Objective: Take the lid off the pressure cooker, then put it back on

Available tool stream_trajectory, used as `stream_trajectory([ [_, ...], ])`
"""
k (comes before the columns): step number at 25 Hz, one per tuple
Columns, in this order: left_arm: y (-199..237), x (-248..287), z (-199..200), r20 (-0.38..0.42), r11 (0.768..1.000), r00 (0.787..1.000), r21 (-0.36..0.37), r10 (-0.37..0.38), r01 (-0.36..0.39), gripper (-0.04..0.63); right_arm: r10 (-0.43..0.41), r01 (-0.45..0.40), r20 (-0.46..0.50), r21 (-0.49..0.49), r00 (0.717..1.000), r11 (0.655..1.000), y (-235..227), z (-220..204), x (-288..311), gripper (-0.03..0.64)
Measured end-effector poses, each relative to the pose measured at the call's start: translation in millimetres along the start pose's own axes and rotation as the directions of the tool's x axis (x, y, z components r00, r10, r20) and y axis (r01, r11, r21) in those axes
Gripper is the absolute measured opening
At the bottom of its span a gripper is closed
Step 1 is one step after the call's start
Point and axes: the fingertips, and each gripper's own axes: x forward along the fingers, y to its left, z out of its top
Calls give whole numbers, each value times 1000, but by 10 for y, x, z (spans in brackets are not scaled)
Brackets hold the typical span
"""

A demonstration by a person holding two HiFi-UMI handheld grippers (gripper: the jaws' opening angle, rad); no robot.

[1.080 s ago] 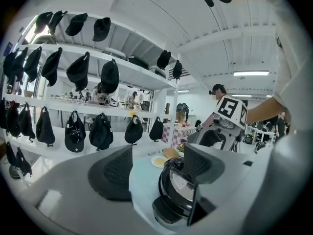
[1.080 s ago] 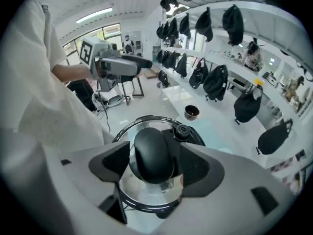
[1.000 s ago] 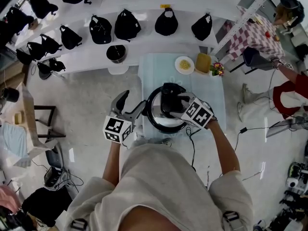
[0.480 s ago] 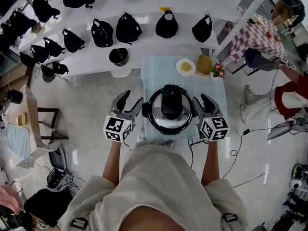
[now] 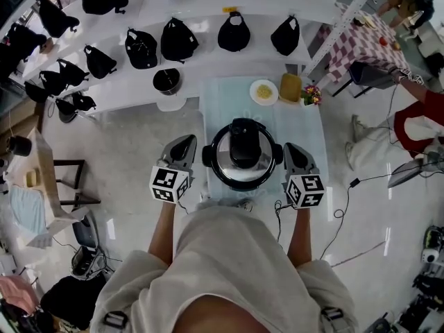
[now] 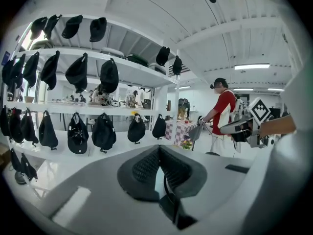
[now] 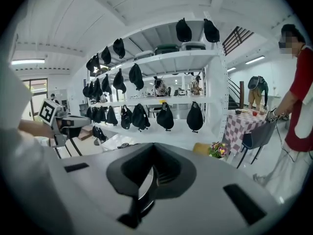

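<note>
Standing on the table: the pressure cooker sits near the front of a pale blue-green table, with its lid on, a black handle block across the steel top.
Cooker and grippers: the cooker lies between the two grippers, just beside each, and neither touches it.
Left gripper: off the cooker's left side; its jaws have just been closing and now meet pad to pad with nothing between them, as its own view shows.
Right gripper: off the cooker's right side; its jaws too have just been closing and are now together and empty.
Far end of table: a white plate of yellow food, a yellow item just beside it, and a small bunch of flowers at the corner.
Room: pale glossy floor; long white shelves hung with black caps; a dark bowl on a white stand; a checked table at upper right; a person in red, cut off by the right edge.
Hidden: the person's pale top covers the table's near edge; the lid hides the cooker's inside.
Hard to tell: what the yellow item is; the small things on the upper shelf in the gripper views.
</note>
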Motion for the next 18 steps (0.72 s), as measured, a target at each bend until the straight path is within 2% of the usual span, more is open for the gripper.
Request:
stream_trajectory([
  [18,-52,90,18,-4,1000,1000,-14,-14,13,8,1,-1,-2,-8,1000,1000,-6,10,41,0],
])
